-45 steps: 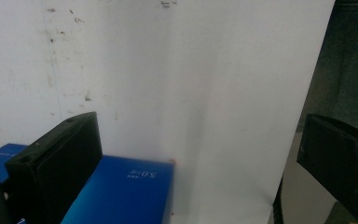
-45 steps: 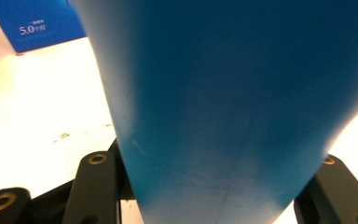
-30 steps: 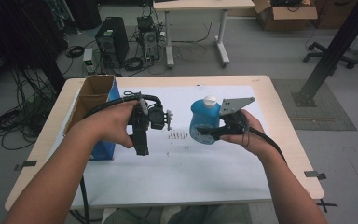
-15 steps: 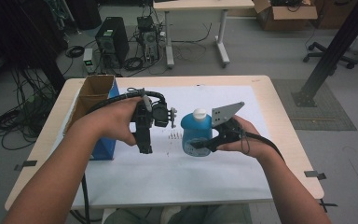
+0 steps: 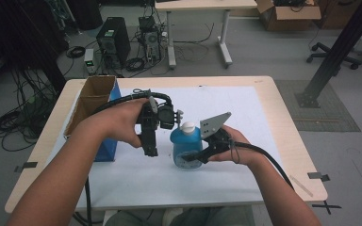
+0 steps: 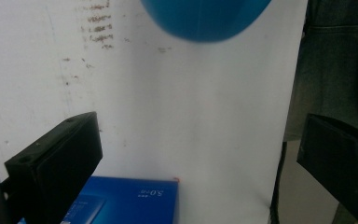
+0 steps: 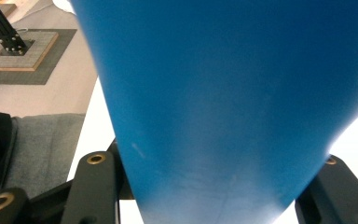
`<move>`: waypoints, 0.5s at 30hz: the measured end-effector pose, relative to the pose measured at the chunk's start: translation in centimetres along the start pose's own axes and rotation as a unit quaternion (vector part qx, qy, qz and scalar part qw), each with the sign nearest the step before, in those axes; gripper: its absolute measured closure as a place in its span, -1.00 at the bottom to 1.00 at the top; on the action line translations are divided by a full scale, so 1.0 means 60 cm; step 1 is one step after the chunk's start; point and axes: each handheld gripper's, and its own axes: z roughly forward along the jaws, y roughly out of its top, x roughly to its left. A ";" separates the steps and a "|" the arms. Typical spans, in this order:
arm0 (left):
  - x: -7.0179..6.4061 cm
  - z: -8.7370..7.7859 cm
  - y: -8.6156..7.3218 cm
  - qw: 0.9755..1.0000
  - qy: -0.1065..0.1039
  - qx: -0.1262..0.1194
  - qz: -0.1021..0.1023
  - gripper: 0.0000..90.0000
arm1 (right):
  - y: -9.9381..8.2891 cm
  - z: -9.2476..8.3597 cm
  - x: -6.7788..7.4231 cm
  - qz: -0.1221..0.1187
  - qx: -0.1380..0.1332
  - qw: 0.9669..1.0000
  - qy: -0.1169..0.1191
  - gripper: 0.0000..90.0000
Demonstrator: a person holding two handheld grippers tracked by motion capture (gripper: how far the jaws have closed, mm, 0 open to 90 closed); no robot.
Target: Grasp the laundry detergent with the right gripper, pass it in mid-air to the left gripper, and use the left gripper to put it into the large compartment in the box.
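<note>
Blue plastic is what the right hand-held gripper (image 5: 194, 157) has hold of: a squat blue bottle (image 5: 186, 146) with a white cap (image 5: 187, 126), gripped low on its body from the person's right. In the right gripper view the bottle (image 7: 223, 102) sits between the two black jaws, its sides pressed against them, so the grip is clenched on the bottle. It stands upright near the middle of the white sheet (image 5: 245, 122) that covers the wooden worktop (image 5: 290, 120), though whether its base touches the sheet or hangs just above it I cannot tell.

The left hand-held gripper (image 5: 151, 149) is just to the left of the bottle, pointing down at the sheet, with the person's left hand (image 5: 122, 123) wrapped around its body. Its own view shows the two black jaws standing well apart with nothing between them (released, then), the white sheet (image 6: 191, 116) below, and the rounded blue bottom of the bottle (image 6: 205, 18) at the top edge, blurred.

A blue box (image 5: 108, 148) stands on the worktop's left part, just beside the left forearm, and an open cardboard box (image 5: 92, 99) stands right behind it. The blue box's corner (image 6: 130, 200) also appears low in the left gripper view, with small white print on it too fine to read. Faint dark marks (image 6: 95, 28) speckle the sheet near the bottle.
</note>
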 end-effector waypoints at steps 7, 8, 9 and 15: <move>0.001 -0.002 -0.001 1.000 -0.001 -0.002 -0.001 -1.00 | 0.002 0.026 0.006 0.001 -0.014 1.000 0.009 0.00; 0.000 -0.002 0.000 1.000 -0.003 -0.003 0.000 -1.00 | 0.003 0.032 0.006 0.000 -0.017 1.000 0.009 0.00; 0.000 -0.002 0.000 1.000 -0.003 -0.003 0.000 -1.00 | 0.003 0.032 0.006 0.000 -0.017 1.000 0.009 0.00; 0.000 0.000 0.003 1.000 -0.004 -0.001 0.005 -1.00 | 0.006 0.048 0.008 0.002 -0.029 1.000 0.009 0.00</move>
